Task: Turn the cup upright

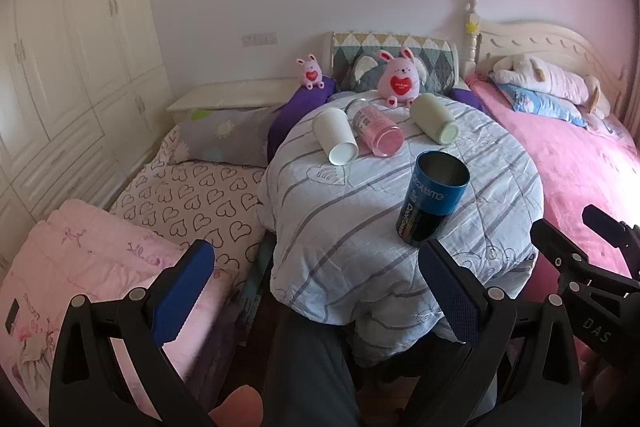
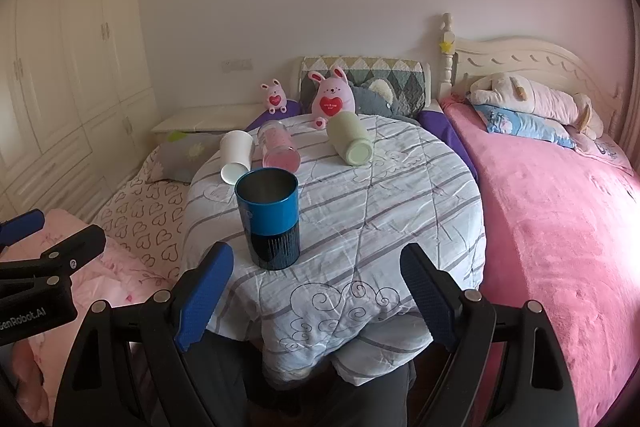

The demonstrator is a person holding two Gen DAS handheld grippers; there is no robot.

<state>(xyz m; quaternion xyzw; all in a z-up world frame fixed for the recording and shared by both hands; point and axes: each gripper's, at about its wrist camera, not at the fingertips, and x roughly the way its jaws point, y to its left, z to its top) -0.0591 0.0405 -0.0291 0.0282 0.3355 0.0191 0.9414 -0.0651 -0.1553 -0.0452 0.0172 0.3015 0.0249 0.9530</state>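
A blue cup (image 1: 434, 199) stands upright, mouth up, on the round table's striped cloth (image 1: 360, 227); it also shows in the right wrist view (image 2: 270, 217). Behind it lie three cups on their sides: a white one (image 1: 335, 141) (image 2: 236, 155), a pink one (image 1: 378, 131) (image 2: 279, 146) and a pale green one (image 1: 434, 118) (image 2: 351, 140). My left gripper (image 1: 316, 267) is open and empty, held near the table's front edge, left of the blue cup. My right gripper (image 2: 318, 267) is open and empty, just in front of the blue cup.
Two pink plush rabbits (image 2: 332, 98) (image 2: 275, 97) sit at the table's far side. A bed with a pink blanket (image 2: 560, 219) lies to the right, a heart-print bed (image 1: 192, 199) to the left, a wardrobe (image 1: 72, 47) on the far left.
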